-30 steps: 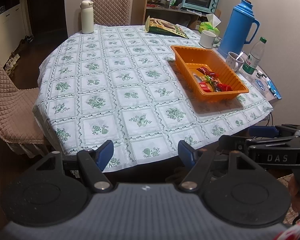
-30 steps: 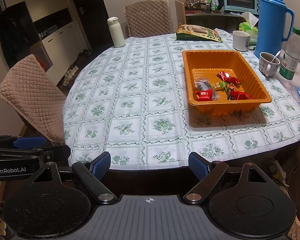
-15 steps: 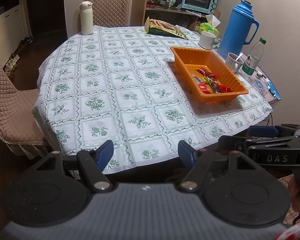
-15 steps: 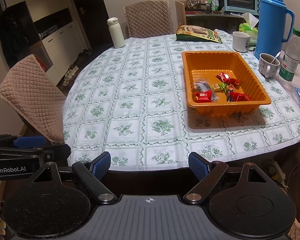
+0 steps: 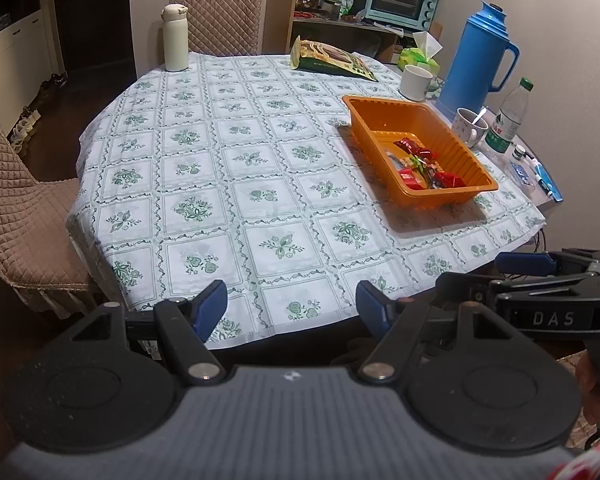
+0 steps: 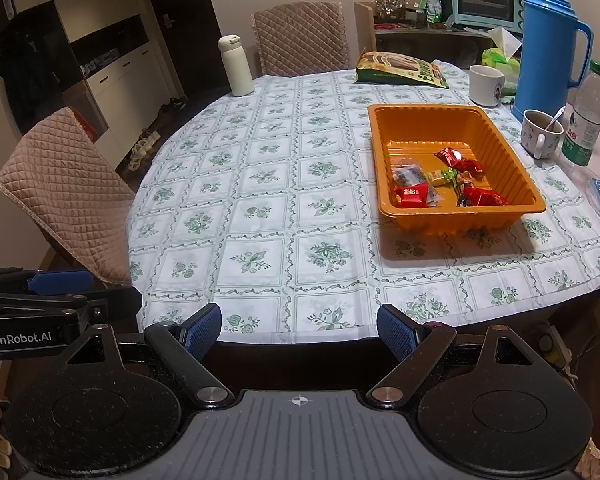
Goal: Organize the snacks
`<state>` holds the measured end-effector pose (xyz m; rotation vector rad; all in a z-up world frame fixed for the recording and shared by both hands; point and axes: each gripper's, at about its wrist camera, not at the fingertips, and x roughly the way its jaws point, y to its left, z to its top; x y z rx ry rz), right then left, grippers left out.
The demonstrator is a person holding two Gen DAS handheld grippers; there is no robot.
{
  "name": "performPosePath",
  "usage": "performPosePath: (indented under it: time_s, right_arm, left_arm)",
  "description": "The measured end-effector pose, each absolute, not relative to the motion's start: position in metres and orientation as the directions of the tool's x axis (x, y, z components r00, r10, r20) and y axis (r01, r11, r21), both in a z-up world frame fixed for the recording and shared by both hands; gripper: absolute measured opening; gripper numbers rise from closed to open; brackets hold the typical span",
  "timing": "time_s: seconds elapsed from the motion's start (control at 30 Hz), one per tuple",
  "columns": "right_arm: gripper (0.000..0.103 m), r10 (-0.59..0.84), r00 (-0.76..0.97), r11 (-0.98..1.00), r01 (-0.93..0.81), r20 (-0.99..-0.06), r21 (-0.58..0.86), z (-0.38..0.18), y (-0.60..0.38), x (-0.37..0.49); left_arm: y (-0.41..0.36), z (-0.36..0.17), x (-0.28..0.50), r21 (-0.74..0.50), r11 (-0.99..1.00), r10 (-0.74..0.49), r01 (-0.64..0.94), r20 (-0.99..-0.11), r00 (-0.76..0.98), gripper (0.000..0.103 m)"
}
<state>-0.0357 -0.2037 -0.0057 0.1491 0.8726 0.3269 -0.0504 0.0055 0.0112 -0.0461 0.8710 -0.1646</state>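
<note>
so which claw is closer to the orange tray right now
Right, though not by much. The right claw sits off the table's near edge, more nearly in front of the orange tray. The left claw is further to its left. Both open, empty.

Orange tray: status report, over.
Left gripper and right gripper open, empty, at table's near edge. Orange tray holds wrapped snacks at its near end. Cloth between grippers and tray bare.

No visible change: snacks, orange tray, all else as before.
</note>
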Motion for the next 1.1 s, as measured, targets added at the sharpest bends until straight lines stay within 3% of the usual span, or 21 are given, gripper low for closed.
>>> performPosePath:
  time_s: [1.1]
  right_arm:
    - [0.085, 0.338, 0.595, 0.941, -0.215, -0.73, 0.261, -0.0072, -0.1971, -0.0326]
  left_arm:
    - [0.0109, 0.01, -0.0449, -0.113, 0.985, -0.171, 0.131, -0.761, 0.626, 0.069]
